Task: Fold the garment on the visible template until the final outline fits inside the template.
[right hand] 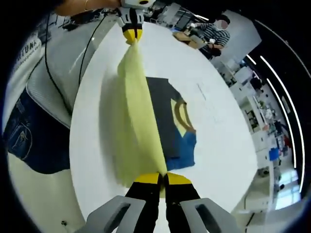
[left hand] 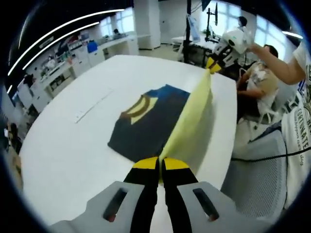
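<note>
My left claw [left hand: 159,165] pinches one end of the garment's [left hand: 150,121] yellow edge, my right claw [right hand: 163,178] the other, the fabric stretched taut between them (raised off the white desk [left hand: 73,145]). Its navy part lies flat just ahead of both claws.

One garment [left hand: 150,121], one white table [left hand: 73,155], two grippers [left hand: 159,165] [right hand: 163,178], one seated person [right hand: 211,31].
</note>
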Action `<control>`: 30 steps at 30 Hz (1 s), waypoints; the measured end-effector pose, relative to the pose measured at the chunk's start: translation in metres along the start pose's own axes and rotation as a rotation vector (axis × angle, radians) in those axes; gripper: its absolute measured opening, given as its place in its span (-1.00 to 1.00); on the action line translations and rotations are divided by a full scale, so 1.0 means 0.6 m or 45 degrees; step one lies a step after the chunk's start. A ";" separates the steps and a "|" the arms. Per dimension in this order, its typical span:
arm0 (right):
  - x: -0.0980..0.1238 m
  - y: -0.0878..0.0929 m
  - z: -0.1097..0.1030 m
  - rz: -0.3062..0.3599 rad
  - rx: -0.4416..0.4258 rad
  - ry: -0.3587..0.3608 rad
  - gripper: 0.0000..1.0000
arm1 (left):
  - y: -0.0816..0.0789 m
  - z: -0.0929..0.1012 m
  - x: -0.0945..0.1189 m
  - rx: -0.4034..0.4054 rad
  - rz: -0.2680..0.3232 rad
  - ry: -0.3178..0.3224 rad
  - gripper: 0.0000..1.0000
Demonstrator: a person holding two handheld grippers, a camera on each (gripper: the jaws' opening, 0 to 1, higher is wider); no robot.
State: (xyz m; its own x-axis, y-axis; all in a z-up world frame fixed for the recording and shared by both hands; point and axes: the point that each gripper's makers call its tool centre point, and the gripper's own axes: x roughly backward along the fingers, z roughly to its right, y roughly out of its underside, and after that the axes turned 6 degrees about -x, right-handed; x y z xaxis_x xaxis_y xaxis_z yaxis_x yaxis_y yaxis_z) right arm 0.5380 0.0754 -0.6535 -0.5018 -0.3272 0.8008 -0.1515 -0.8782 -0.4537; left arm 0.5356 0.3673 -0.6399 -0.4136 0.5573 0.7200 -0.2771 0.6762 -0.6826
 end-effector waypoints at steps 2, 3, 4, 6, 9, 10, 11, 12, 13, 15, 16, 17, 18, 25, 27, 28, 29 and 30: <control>-0.003 -0.004 0.013 0.004 0.002 0.038 -1.00 | -0.004 -0.011 -0.001 0.004 0.008 -0.026 -1.00; -0.004 -0.008 0.020 0.016 -0.006 0.055 -1.00 | -0.007 -0.019 -0.002 0.001 0.009 -0.049 -1.00; -0.005 -0.010 0.024 0.025 -0.013 0.066 -1.00 | -0.008 -0.023 -0.003 0.004 0.006 -0.062 -1.00; -0.008 -0.014 0.035 0.034 -0.005 0.099 -1.00 | -0.012 -0.031 -0.005 -0.009 0.008 -0.077 -1.00; -0.012 -0.016 0.051 0.032 -0.006 0.144 -1.00 | -0.021 -0.045 -0.007 0.002 0.033 -0.102 -1.00; -0.014 -0.018 0.060 0.039 -0.008 0.167 -1.00 | -0.024 -0.050 -0.008 0.011 0.043 -0.114 -1.00; -0.015 -0.019 0.065 0.040 -0.010 0.182 -1.00 | -0.027 -0.055 -0.009 0.013 0.050 -0.126 -1.00; -0.017 -0.021 0.070 0.042 -0.014 0.196 -1.00 | -0.031 -0.063 -0.010 0.012 0.055 -0.145 -1.00; -0.020 -0.022 0.077 0.046 -0.020 0.213 -1.00 | -0.034 -0.069 -0.012 0.009 0.058 -0.163 -1.00; -0.026 -0.026 0.090 0.051 -0.038 0.245 -1.00 | -0.038 -0.078 -0.015 -0.002 0.059 -0.182 -1.00; -0.028 -0.027 0.095 0.052 -0.039 0.259 -1.00 | -0.040 -0.083 -0.018 -0.014 0.058 -0.194 -1.00; -0.032 -0.028 0.100 0.048 -0.039 0.268 -1.00 | -0.041 -0.086 -0.020 -0.028 0.054 -0.198 -1.00; -0.034 -0.029 0.103 0.047 -0.038 0.276 -1.00 | -0.043 -0.092 -0.022 -0.037 0.052 -0.208 -1.00; -0.039 -0.043 0.132 0.066 -0.058 0.335 -1.00 | -0.051 -0.121 -0.029 -0.040 0.056 -0.276 -1.00; -0.042 -0.044 0.140 0.073 -0.074 0.350 -1.00 | -0.054 -0.129 -0.032 -0.027 0.065 -0.291 -1.00; -0.044 -0.046 0.145 0.079 -0.091 0.370 -1.00 | -0.056 -0.134 -0.035 -0.012 0.077 -0.304 -1.00; -0.046 -0.045 0.148 0.077 -0.098 0.376 -1.00 | -0.057 -0.138 -0.036 -0.003 0.083 -0.312 -1.00; -0.051 -0.045 0.152 0.079 -0.110 0.387 -1.00 | -0.057 -0.141 -0.040 0.010 0.084 -0.319 -1.00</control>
State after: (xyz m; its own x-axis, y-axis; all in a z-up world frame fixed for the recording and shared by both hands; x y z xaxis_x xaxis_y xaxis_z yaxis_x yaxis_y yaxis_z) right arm 0.6349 0.0774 -0.6297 -0.7419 -0.2481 0.6229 -0.1779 -0.8229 -0.5396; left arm 0.6284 0.3718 -0.6231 -0.6325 0.4628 0.6211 -0.2488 0.6380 -0.7287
